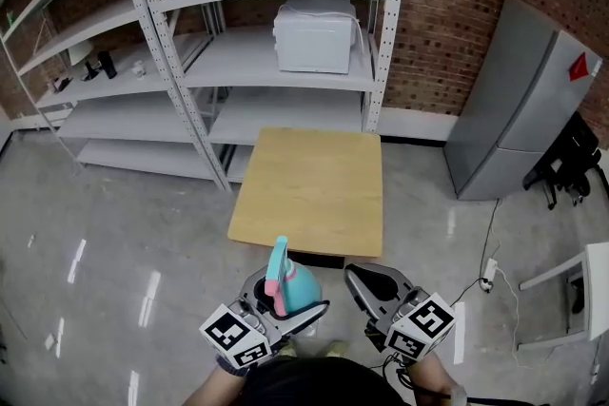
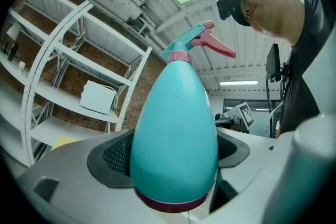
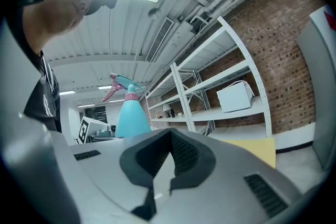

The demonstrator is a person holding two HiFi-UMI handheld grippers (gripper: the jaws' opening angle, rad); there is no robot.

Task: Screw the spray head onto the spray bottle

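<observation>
A teal spray bottle (image 1: pixel 297 290) with a pink band and a pink-and-teal spray head (image 1: pixel 277 263) on its neck stands upright in my left gripper (image 1: pixel 285 304), low in the head view and short of the table's near edge. In the left gripper view the bottle (image 2: pixel 176 134) fills the gap between the jaws, which are shut on its wide lower body, and the spray head (image 2: pixel 202 42) points right. My right gripper (image 1: pixel 366 285) hangs beside it, shut and empty. In the right gripper view, the jaws (image 3: pixel 168 157) meet and the bottle (image 3: pixel 131 115) stands off to the left.
A small wooden table (image 1: pixel 309 190) stands just ahead of both grippers. Behind it are white metal shelves (image 1: pixel 276 62) with a white box (image 1: pixel 314 38). A grey cabinet (image 1: pixel 519 109) and a black chair (image 1: pixel 571 157) stand at the right. A cable and socket (image 1: pixel 490 271) lie on the floor.
</observation>
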